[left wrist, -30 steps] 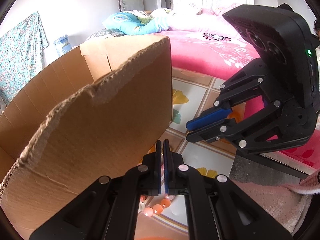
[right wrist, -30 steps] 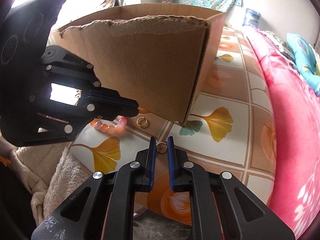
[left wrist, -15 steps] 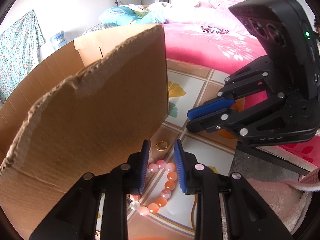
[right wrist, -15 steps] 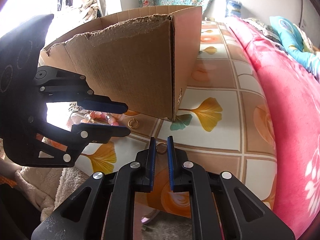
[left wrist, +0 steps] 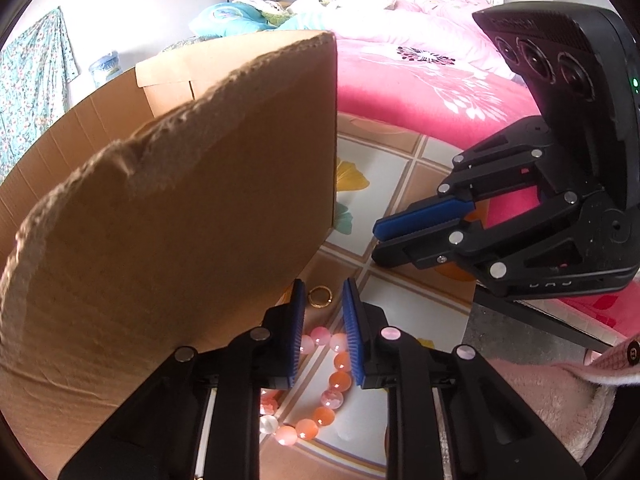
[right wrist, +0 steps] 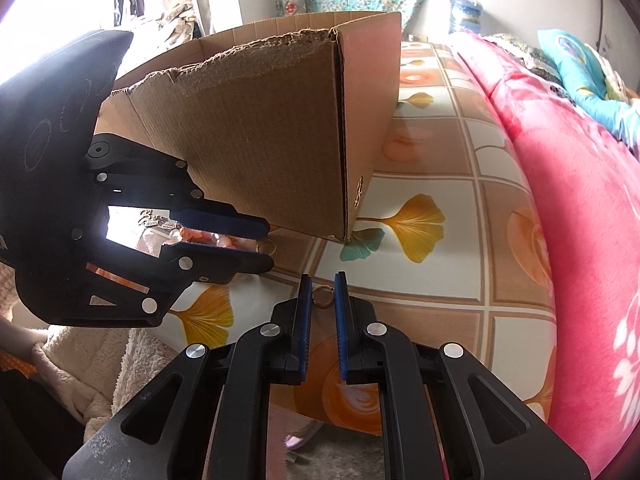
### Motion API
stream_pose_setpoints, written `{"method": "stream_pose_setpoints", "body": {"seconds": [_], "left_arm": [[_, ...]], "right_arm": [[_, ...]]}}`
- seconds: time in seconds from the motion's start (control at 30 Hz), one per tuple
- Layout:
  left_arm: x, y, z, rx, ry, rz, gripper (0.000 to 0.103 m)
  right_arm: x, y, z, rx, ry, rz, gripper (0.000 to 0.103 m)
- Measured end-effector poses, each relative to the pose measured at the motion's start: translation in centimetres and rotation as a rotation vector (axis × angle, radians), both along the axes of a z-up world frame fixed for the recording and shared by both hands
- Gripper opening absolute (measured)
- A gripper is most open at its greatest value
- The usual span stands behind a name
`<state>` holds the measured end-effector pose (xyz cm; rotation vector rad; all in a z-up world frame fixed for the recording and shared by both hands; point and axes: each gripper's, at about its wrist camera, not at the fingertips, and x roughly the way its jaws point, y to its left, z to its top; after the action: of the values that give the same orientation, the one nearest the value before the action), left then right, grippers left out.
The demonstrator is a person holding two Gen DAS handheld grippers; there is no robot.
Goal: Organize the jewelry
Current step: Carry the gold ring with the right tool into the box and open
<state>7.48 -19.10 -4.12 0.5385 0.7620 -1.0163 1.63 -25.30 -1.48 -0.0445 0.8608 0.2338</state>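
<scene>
Left gripper (left wrist: 323, 302): low centre of the left wrist view, pointing down at the patterned mat; its blue pads stand a narrow gap apart and have just been closing; nothing is pressed between them, with the beaded bracelet and a gold ring showing on the mat behind the gap

Right gripper (right wrist: 323, 293): low centre of the right wrist view; blue pads almost together, gripping a small gold ring (right wrist: 323, 295) at the fingertips; in the left wrist view the same gripper (left wrist: 380, 236) enters from the right edge, pads nearly closed

Beaded bracelet (left wrist: 326, 384): pink and orange beads in a loop on the mat, lower centre of the left wrist view, partly hidden by the left gripper's fingers; in the right wrist view only a few beads show at centre left, behind the left gripper

Second gold ring (left wrist: 320, 296): lying flat on the mat just beyond the bracelet, near the foot of the box; seen too in the right wrist view (right wrist: 267, 247), just past the left gripper's tips

Cardboard box (left wrist: 180, 220): open-topped with a torn upper edge, filling the left half of the left wrist view; upper centre in the right wrist view

Patterned mat (right wrist: 440, 272): tile print with yellow ginkgo leaves, under box and jewelry

Pink blanket (right wrist: 580, 220): floral, down the right side of the right wrist view
</scene>
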Motion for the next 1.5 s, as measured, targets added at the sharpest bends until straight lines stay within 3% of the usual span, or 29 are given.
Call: {"method": "stream_pose_setpoints", "body": {"seconds": [0.1, 0.77, 1.0, 1.27, 1.4, 1.5], "left_arm": [[-0.1, -0.1, 0.0, -0.001, -0.003, 0.002, 0.010], [-1.0, 1.1, 1.7, -0.057, -0.038, 0.025, 0.010], [-2.0, 2.8, 5.0, -0.155, -0.079, 0.038, 0.010], [-2.0, 6.3, 10.6, -0.257, -0.169, 0.117, 0.010], [0.6, 7.8, 12.2, -0.246, -0.186, 0.207, 0.010], [3.4, 8.7, 12.3, -0.227, -0.128, 0.275, 0.010]], "right_arm": [[0.0, 0.0, 0.0, 0.001, -0.001, -0.001, 0.009], [-1.1, 0.3, 1.3, 0.010, -0.033, -0.020, 0.009], [-2.9, 0.6, 4.8, -0.004, -0.123, -0.045, 0.009], [-3.8, 2.2, 10.8, 0.046, -0.305, -0.010, 0.009], [-1.3, 3.8, 12.0, 0.093, -0.347, 0.033, 0.009], [2.2, 5.3, 11.5, 0.109, -0.298, 0.041, 0.009]]}}
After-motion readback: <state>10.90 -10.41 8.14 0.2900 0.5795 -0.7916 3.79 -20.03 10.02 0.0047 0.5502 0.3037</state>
